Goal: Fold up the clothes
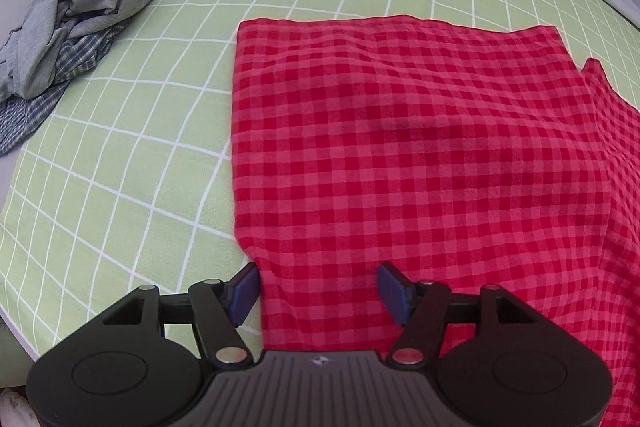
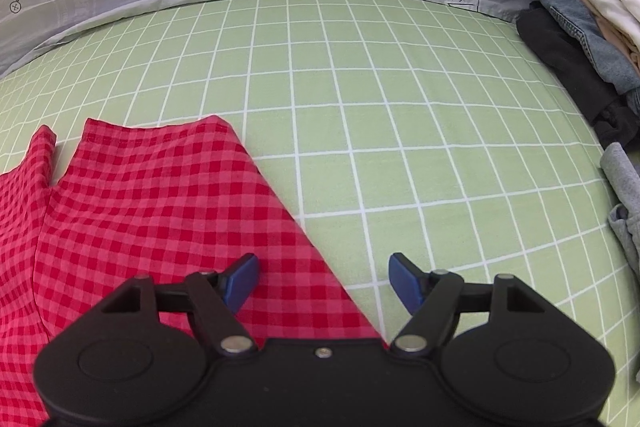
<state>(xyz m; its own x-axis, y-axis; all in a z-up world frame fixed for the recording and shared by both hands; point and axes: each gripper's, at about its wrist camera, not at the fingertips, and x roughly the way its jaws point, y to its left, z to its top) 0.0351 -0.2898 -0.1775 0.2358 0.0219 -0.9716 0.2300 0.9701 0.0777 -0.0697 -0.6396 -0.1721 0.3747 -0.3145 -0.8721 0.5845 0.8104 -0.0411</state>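
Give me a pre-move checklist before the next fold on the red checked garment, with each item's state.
1. Left hand-held gripper open: ok, its blue pads stand apart over the near left edge of the red checked garment.
2. Right hand-held gripper open: ok, nothing clamped; the garment's slanted right edge runs between its pads.
3. Garment lying flat: mostly ok, though a separate flap sits beside the sleeve.
4. Green checked sheet free to the right of the garment: ok.
5. Unfolded grey pile clear of the garment: ok, apart at far left.
6. Stack of folded clothes out of the way: ok, at far right.
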